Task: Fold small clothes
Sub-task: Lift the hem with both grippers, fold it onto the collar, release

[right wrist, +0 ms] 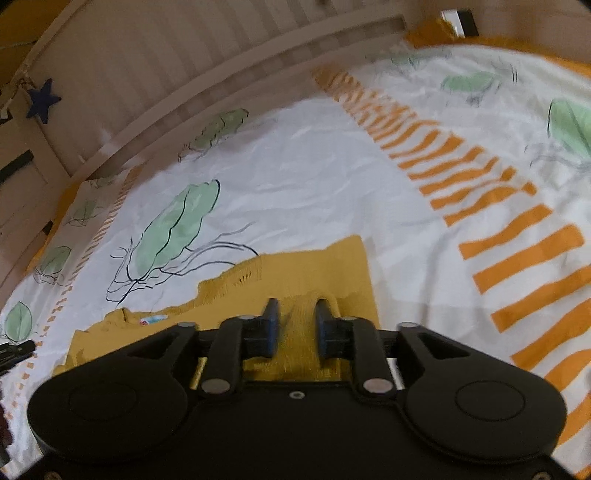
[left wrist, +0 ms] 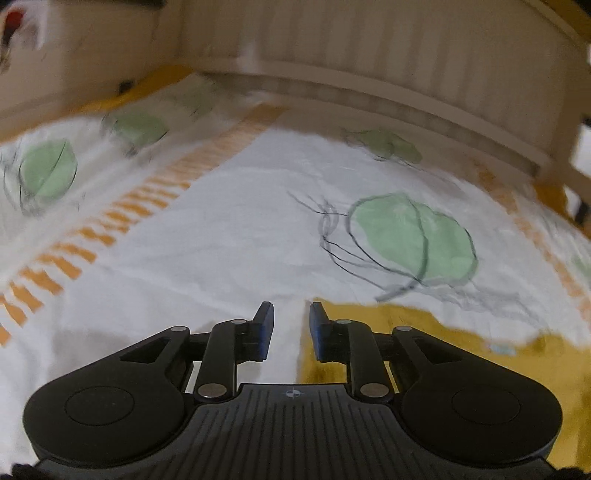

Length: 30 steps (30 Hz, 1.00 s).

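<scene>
Left gripper [left wrist: 291, 314]: hovered over the white bedsheet [left wrist: 229, 236], its blue pads [left wrist: 266, 332] parted by a narrow gap with only sheet showing between them; nothing was held.
Garment seen from the left wrist: the mustard-yellow garment [left wrist: 424, 332] lay flat on the sheet to the right of that gripper, its near edge running just under the right-hand finger; a small label [left wrist: 498, 348] showed near its upper edge.
Sheet pattern: green leaf prints [left wrist: 413, 236] with dark line drawing, and a band of orange stripes [left wrist: 122, 221] crossing to the left.
Headboard: a pale slatted wooden headboard [left wrist: 406, 55] closed the far side of the bed in both views.
Right gripper [right wrist: 297, 314]: sat low over the garment [right wrist: 314, 266], jaws moderately apart, a raised ridge of the yellow knit standing between the pads [right wrist: 272, 325]; the blur hid whether the pads pressed it.
Only in the right wrist view: the garment's square right corner, its ragged left edge, a dark blue star [right wrist: 43, 100] hanging on the headboard's left, and a dark tool tip at the far left edge, probably the other gripper.
Only in the left wrist view: a red-and-white object [left wrist: 18, 26], blurred beyond telling, at the top left corner.
</scene>
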Motion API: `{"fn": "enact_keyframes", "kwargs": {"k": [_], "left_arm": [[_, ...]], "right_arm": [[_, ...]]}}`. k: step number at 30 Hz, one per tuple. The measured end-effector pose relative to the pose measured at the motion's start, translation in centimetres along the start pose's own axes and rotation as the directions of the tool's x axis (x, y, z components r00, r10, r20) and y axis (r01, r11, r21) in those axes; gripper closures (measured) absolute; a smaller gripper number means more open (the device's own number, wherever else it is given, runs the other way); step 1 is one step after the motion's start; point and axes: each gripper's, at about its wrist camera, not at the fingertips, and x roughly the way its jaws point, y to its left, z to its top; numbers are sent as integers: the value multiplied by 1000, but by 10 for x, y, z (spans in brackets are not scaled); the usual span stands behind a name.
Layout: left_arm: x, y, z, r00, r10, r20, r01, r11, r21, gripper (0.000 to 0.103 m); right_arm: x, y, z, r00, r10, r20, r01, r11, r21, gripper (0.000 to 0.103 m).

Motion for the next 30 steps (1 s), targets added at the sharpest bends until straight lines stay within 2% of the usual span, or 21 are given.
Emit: {"fn": "enact_keyframes", "kwargs": {"k": [1,2,6,8,9,10,11,14,18,23,30], "left_arm": [[-7,-5,-6,1000,-8,-2,8,999,43,82],[-12,-10,-12,1000,-12,-7,12,997,78,82],[-28,-32,-39,995,-84,-45,90,983,157,82],[-34,-40,-53,991,-114,-63,124,974,190,82],[-36,-45,-60,989,-126,-73,138,968,207,82],[-37,-48,-66,987,-139,-84,154,963,223,82],[-38,-53,-73,984,-150,-98,170,956,241,82],[-31,-61,-87,977,-159,-143,193,943,271,82],[-20,-66,-96,976,-148,-161,189,942,277,82],[-7,-67,-87,976,-148,-162,186,949,255,82],[21,-71,-62,978,-134,-160,170,956,240,82]], "right_arm": [[-4,2,-2,999,-19,26,20,1000,-19,22],[-6,2,-2,999,-28,44,30,999,-32,20],[-17,1,-1,996,-65,65,68,996,-54,33],[-27,8,-6,995,-55,81,64,991,-113,44],[-34,17,-12,995,-49,82,64,982,-180,60],[-38,26,-19,996,-51,78,68,968,-241,82],[-41,34,-27,996,-52,71,71,952,-297,87],[-46,57,-54,999,-27,28,36,903,-429,88],[-37,72,-82,999,-21,-47,-6,863,-505,88],[-22,74,-88,997,-35,-71,-6,865,-502,87],[6,77,-58,997,-52,-62,17,884,-467,88]]}}
